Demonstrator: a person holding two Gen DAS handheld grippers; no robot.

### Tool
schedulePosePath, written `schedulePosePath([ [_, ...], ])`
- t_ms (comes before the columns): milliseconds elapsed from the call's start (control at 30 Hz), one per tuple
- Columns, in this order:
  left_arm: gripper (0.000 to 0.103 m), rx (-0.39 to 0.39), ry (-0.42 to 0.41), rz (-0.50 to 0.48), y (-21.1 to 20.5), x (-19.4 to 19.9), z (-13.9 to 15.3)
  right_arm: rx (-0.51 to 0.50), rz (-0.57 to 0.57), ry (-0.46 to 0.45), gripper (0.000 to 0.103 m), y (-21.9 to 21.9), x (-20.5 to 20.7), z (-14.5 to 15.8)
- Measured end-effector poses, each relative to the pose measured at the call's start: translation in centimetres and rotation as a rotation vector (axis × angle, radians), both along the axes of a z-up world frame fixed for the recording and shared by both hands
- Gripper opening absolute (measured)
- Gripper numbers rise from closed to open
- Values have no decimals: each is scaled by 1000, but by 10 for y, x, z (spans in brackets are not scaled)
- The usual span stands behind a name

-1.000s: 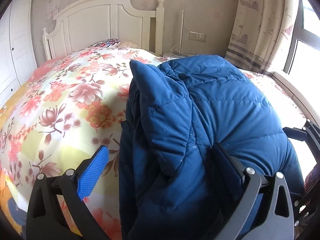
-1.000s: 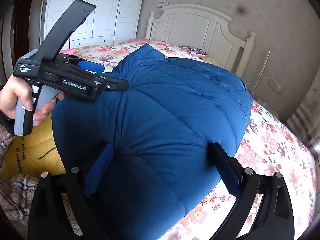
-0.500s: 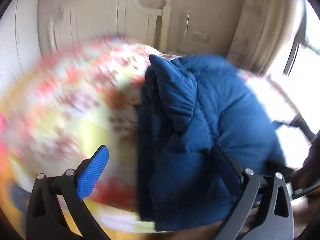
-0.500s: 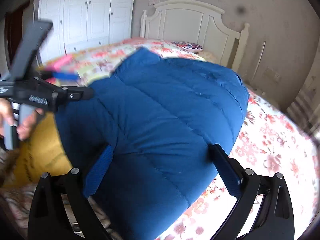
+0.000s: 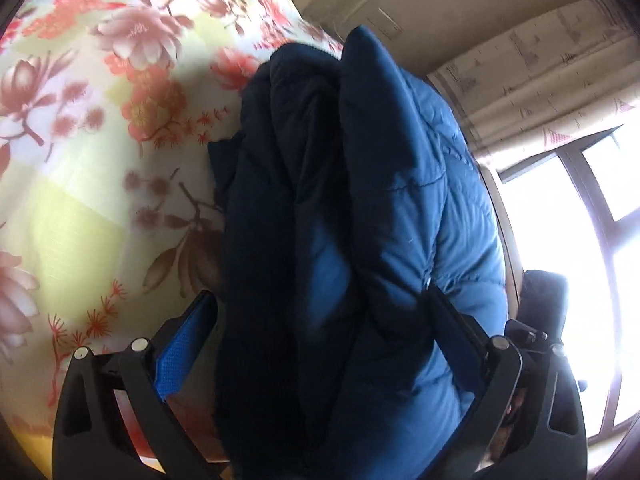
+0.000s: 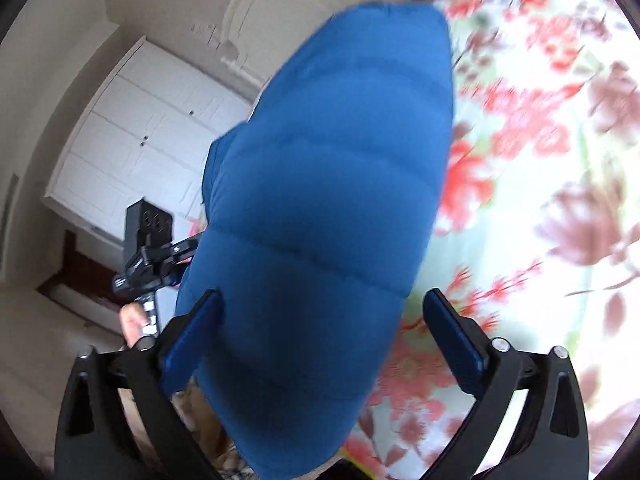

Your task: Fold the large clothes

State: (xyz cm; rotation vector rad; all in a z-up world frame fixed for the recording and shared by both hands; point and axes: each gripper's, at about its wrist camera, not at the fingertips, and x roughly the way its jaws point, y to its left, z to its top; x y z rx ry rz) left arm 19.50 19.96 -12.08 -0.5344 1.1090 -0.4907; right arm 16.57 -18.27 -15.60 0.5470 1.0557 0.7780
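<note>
Quilted blue puffer jacket [image 5: 400, 208] bulges between both wide-spread grippers, left gripper [image 5: 324, 320] and right gripper [image 6: 320, 320], above floral bedspread [image 5: 80, 160].

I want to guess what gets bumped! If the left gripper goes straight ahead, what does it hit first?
The blue puffy jacket. It already bulges between the wide-apart fingers of the left gripper, so there is hardly any gap. The flowery bedspread lies off to the side and probably beyond.

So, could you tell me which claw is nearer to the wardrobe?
Left. The left claw is on the wardrobe side of the jacket; the right claw is on the jacket's other side, over the floral bedding.
</note>
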Motion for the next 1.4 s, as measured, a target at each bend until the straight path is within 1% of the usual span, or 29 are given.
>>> schedulePosePath([
  [33, 101, -28, 11, -20, 2, 0, -5, 0, 17, 8, 99, 5, 1, -3],
  [67, 101, -65, 4, -29, 5, 0, -10, -1, 32, 13, 99, 9, 2, -4],
  [167, 101, -109, -17, -53, 7, -4, -12, -44, 48, -23, 99, 23, -1, -4],
  [200, 101, -150, -13, -77, 5, -6, -15, -46, 47, -28, 99, 22, 3, -3],
  [233, 101, -168, -23, -89, 1, -9, -16, -45, 44, -35, 99, 23, 2, -3],
  [267, 101, -164, -35, -97, -2, -12, -15, -45, 43, -44, 98, 23, 1, -3],
  [300, 99, -162, -52, -102, -5, -16, -14, -49, 42, -67, 93, 25, -2, -2],
  [333, 96, -149, -73, -93, -8, -22, -12, -67, 38, -104, 90, 26, -6, 1],
  [367, 94, -135, -91, -81, -10, -26, -9, -81, 37, -125, 85, 30, -5, 3],
  [400, 90, -114, -122, -66, -11, -33, -5, -109, 34, -163, 81, 34, -4, 6],
  [433, 85, -102, -137, -59, -13, -38, -1, -126, 30, -189, 80, 35, -5, 8],
  [467, 83, -72, -163, -46, -15, -44, 4, -148, 27, -223, 78, 38, -9, 11],
  [533, 75, -26, -201, -34, -22, -51, 11, -166, 18, -261, 74, 44, -9, 15],
  [600, 73, 13, -235, -25, -31, -59, 22, -173, -2, -303, 71, 42, -11, 20],
  [667, 72, 22, -262, -23, -43, -62, 32, -165, -31, -337, 70, 33, -12, 25],
  [767, 70, 16, -301, -33, -55, -67, 43, -163, -80, -390, 69, 20, -12, 36],
  [900, 70, -8, -350, -56, -84, -51, 51, -173, -143, -446, 68, -6, -15, 43],
  [967, 70, -21, -344, -72, -100, -37, 50, -199, -181, -474, 67, -22, -10, 45],
  [1167, 70, -42, -344, -119, -155, 18, 41, -256, -283, -506, 67, -63, 15, 46],
  [1200, 70, -45, -344, -122, -162, 27, 39, -270, -300, -517, 67, -78, 20, 47],
  [1233, 70, -46, -343, -127, -170, 37, 36, -283, -313, -522, 67, -83, 25, 46],
  [1333, 70, -45, -323, -138, -193, 64, 26, -327, -353, -516, 67, -100, 43, 43],
  [1400, 70, -18, -318, -142, -208, 76, 19, -345, -375, -486, 66, -113, 55, 36],
])
